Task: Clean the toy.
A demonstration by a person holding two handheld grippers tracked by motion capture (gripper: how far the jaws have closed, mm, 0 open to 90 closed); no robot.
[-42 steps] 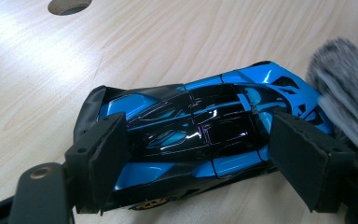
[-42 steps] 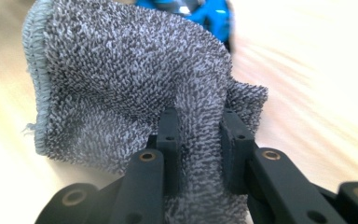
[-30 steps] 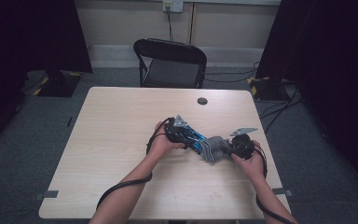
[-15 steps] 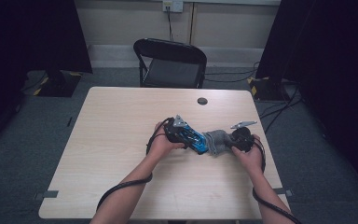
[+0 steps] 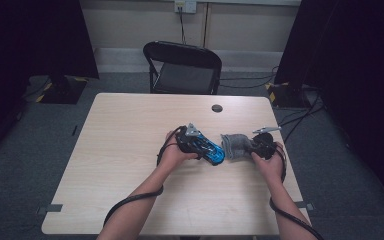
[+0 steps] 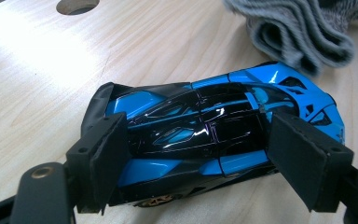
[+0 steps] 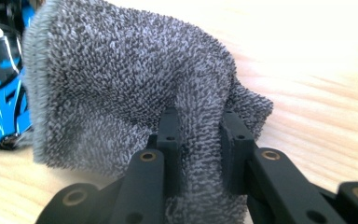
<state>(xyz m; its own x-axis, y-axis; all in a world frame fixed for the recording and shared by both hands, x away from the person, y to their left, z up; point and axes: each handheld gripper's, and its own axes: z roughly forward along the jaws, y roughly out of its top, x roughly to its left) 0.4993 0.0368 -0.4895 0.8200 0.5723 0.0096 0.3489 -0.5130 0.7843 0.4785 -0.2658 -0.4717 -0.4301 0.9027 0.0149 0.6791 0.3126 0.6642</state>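
Holding the blue toy car point(image 6: 214, 135) steady with your left gripper point(image 6: 200, 163), you have its two pads clamped on the car's sides, roof up, on the wooden table point(image 5: 130, 150). Your right gripper point(image 7: 200, 140) has its jaws pinched nearly closed on a fold of the grey cloth point(image 7: 121, 84), and the bunched end of that cloth sits just beside the car's nose, touching it or very close (the right gripper view puts the blue bodywork right at the cloth's edge).

As a judgement, you look to be midway through wiping the car: both grips are secured and the cloth has reached the front end, but the roof and the rear, seen in the left gripper view, have no cloth on them yet. Those remain, if the whole body is meant to be cleaned.

Compared with a second ago, the car and your left hand point(image 5: 172, 152) sit where they were. The cloth lay lower then, toward your side of the car's nose; now it lies level with the nose, carried slightly away from you.
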